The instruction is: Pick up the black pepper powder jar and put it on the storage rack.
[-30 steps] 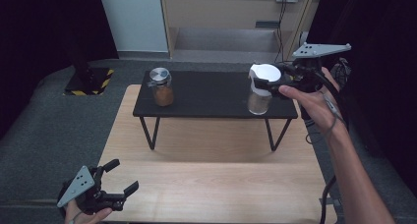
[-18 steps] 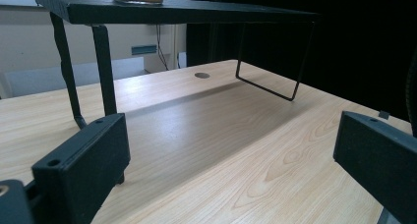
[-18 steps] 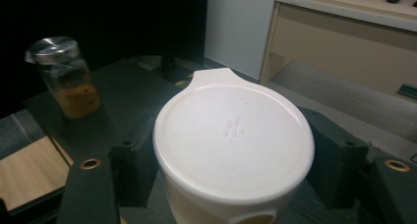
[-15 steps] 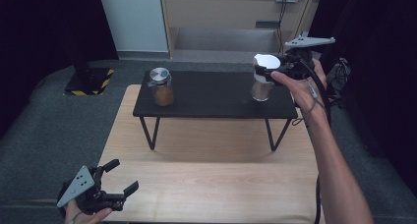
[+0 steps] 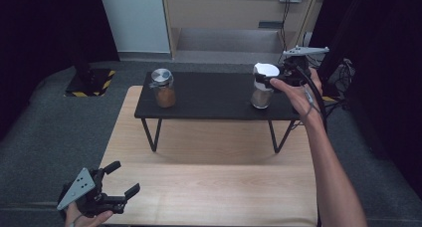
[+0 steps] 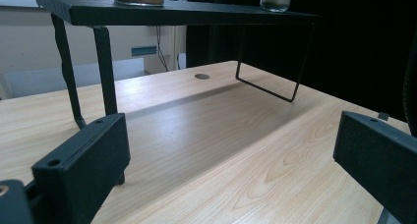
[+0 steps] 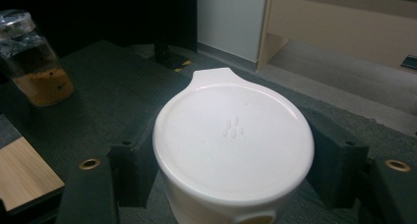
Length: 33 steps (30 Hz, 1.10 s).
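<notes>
We see the right arm stretched forward along the right side of the tabletop [image 5: 209, 187], hand raised to the right end of a low black shelf [image 5: 209, 95] that stands across the tabletop's far part. The right claw [image 5: 268, 78] points left, level, with its jaws on either side of the white lid [image 7: 233, 135] of a clear jar [image 5: 261, 93]; in the right gripper view the jaws press against the lid's rim on both sides. The jar stands upright near the shelf's right end, close to the front edge, its long axis vertical, and the lid's small tab points away from the claw's camera. A second jar with brown powder [image 5: 163, 87] and a silver lid stands upright toward the shelf's left end, well apart from the first.

The left hand [image 5: 87, 214] sits low at the tabletop's near left corner, holding the left claw [image 5: 122, 179] angled forward and right over the wood, jaws spread wide with nothing between them.
</notes>
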Each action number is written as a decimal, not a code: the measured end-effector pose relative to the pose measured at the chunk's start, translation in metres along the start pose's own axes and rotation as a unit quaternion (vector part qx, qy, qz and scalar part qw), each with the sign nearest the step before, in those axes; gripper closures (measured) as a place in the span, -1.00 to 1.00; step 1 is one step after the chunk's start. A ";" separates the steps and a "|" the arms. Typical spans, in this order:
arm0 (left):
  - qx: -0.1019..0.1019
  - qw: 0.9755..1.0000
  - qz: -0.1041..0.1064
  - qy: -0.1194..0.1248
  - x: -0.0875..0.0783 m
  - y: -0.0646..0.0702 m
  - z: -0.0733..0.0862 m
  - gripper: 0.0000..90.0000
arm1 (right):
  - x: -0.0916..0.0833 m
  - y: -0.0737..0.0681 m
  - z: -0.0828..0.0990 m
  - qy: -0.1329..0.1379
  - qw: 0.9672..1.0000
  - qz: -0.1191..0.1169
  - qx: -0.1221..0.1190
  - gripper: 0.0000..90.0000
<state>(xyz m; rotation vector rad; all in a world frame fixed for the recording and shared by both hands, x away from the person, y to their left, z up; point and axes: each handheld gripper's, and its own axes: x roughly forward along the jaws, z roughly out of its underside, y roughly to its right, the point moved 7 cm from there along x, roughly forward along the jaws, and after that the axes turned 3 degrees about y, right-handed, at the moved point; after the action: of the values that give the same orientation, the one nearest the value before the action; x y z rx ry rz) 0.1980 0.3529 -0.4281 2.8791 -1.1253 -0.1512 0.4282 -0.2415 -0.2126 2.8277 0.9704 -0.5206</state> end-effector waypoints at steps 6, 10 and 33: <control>0.002 1.000 0.001 0.000 0.000 0.001 0.000 -1.00 | -0.016 -0.003 0.002 0.054 0.998 0.016 0.013 -0.65; 0.003 1.000 0.003 -0.003 0.001 0.001 0.000 -1.00 | -0.030 -0.003 0.001 0.067 0.998 0.015 0.010 -0.66; 0.006 1.000 0.007 -0.008 0.003 0.003 0.000 -1.00 | -0.086 -0.017 0.047 0.117 0.990 -0.074 -0.009 -0.68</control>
<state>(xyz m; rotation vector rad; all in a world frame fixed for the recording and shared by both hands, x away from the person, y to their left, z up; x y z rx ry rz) 0.1984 0.3490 -0.4278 2.8838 -1.1527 -0.1672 0.3412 -0.2876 -0.2258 2.8618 1.2242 -0.1924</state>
